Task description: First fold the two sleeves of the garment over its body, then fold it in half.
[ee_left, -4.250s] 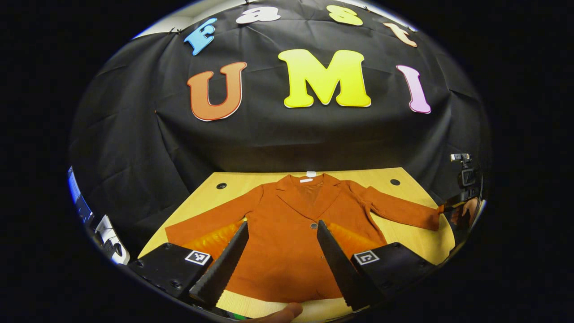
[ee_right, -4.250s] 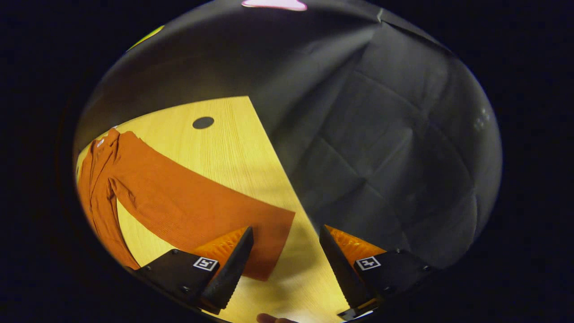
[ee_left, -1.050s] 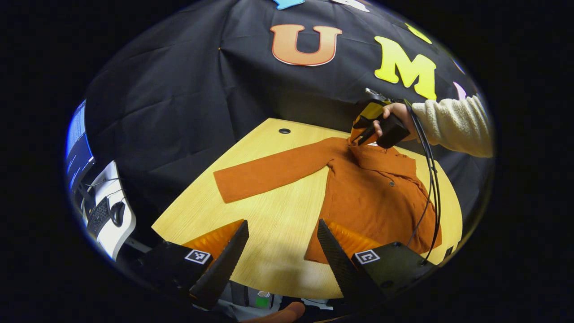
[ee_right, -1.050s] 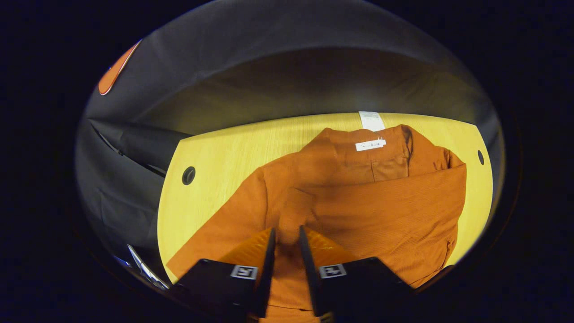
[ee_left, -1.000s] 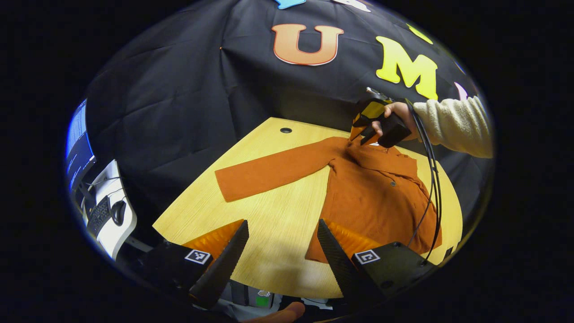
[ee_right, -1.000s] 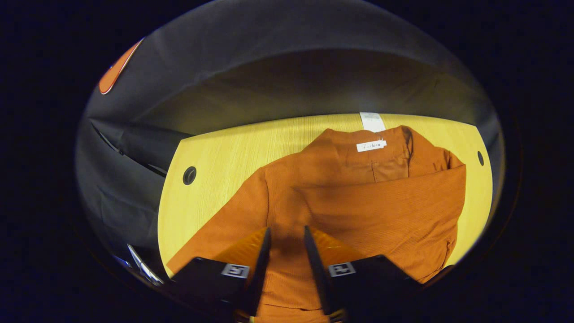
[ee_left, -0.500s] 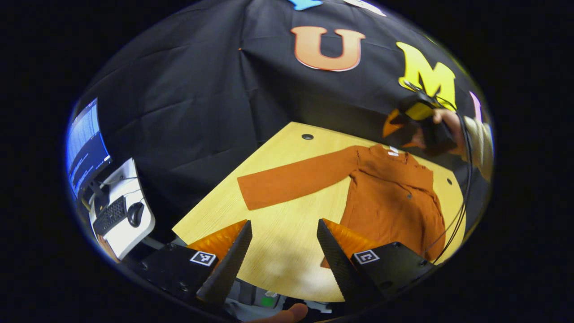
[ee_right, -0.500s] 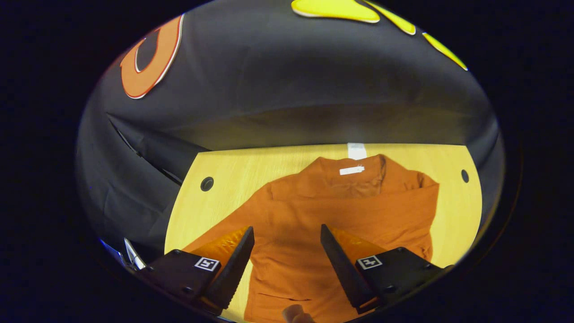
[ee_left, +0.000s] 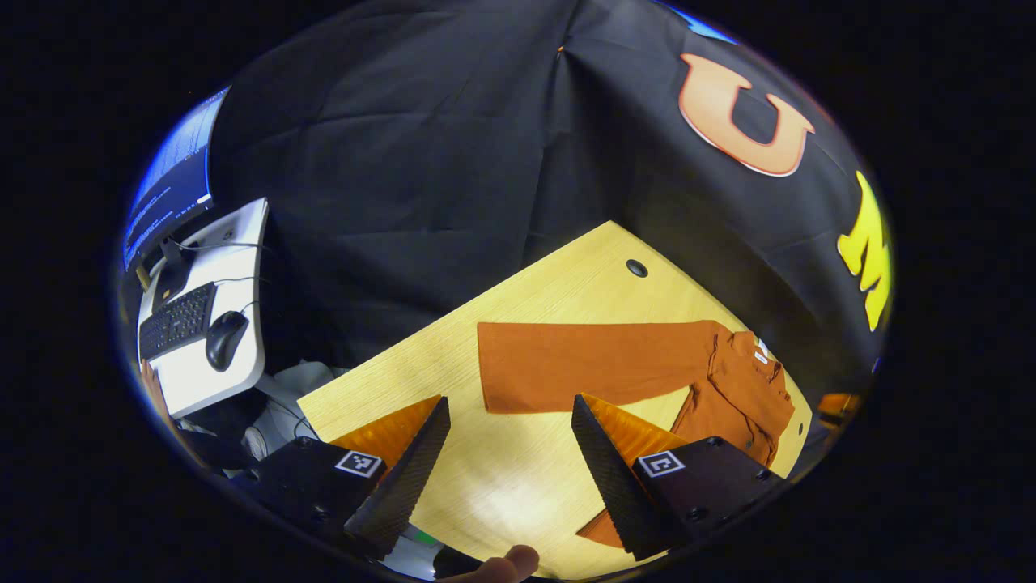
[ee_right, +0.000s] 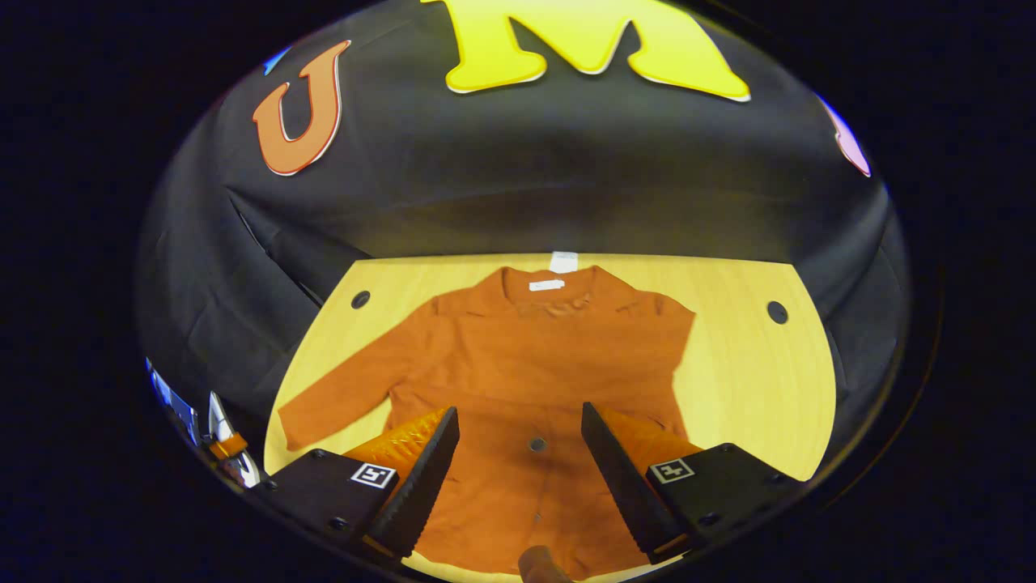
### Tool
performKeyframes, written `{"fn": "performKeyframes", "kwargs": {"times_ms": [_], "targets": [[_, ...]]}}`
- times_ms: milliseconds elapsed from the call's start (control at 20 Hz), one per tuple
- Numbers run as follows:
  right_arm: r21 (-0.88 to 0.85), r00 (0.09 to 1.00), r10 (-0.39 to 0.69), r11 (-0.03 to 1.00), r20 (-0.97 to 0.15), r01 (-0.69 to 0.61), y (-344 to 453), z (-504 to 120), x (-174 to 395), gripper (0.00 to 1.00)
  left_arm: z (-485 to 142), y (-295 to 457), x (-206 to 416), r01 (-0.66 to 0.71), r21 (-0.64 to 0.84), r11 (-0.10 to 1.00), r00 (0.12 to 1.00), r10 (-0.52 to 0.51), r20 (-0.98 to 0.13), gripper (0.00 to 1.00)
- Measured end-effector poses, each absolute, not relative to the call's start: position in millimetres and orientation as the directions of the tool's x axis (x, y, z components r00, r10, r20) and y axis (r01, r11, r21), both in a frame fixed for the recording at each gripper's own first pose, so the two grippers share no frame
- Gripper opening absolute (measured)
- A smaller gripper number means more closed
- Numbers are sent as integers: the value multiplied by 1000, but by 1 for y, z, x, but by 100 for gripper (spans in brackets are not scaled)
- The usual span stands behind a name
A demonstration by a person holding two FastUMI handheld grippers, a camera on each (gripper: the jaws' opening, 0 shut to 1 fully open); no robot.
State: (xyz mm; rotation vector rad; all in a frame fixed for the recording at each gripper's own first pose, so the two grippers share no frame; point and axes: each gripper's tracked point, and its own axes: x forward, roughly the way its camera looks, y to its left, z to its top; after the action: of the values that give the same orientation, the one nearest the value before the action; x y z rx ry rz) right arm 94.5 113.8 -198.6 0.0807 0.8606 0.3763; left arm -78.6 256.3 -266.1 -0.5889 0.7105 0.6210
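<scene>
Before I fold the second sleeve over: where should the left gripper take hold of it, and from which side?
Probably the cuff end of the outstretched sleeve. It lies flat on the table with its square end free and bare wood around it, so the open left gripper could come in from beyond the cuff, one finger sliding under the edge.

From my right claw (ee_right: 518,478), the garment (ee_right: 534,364) lies flat on the table (ee_right: 753,380) directly ahead, collar at the far edge. One sleeve (ee_right: 583,340) lies folded across its body; the other sleeve (ee_right: 340,389) stretches out to the claw's left. My left claw (ee_left: 506,470) hangs over bare table near an edge, that outstretched sleeve just ahead of it. Left of it, beyond the table, stands a side desk (ee_left: 202,356) carrying a keyboard (ee_left: 176,317) and mouse (ee_left: 225,338).
</scene>
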Motion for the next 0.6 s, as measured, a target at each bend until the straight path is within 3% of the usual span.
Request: {"fn": "performKeyframes", "kwargs": {"times_ms": [350, 400, 450, 600], "targets": [[141, 661, 302, 948, -687, -286, 10, -193, 2, 97, -321, 285, -25, -732, -345, 587, 501, 122, -857, 96], [130, 673, 286, 953, -682, -273, -9, -192, -9, 94, -328, 291, -22, -741, -343, 578, 486, 108, -867, 100], [114, 685, 264, 960, -679, -257, -26, -192, -18, 98, -334, 293, -18, -746, -343, 570, 472, 91, -877, 95], [43, 724, 158, 984, -672, -175, -81, -199, -34, 98, -349, 300, -11, -752, -316, 579, 432, 69, -899, 95]]}}
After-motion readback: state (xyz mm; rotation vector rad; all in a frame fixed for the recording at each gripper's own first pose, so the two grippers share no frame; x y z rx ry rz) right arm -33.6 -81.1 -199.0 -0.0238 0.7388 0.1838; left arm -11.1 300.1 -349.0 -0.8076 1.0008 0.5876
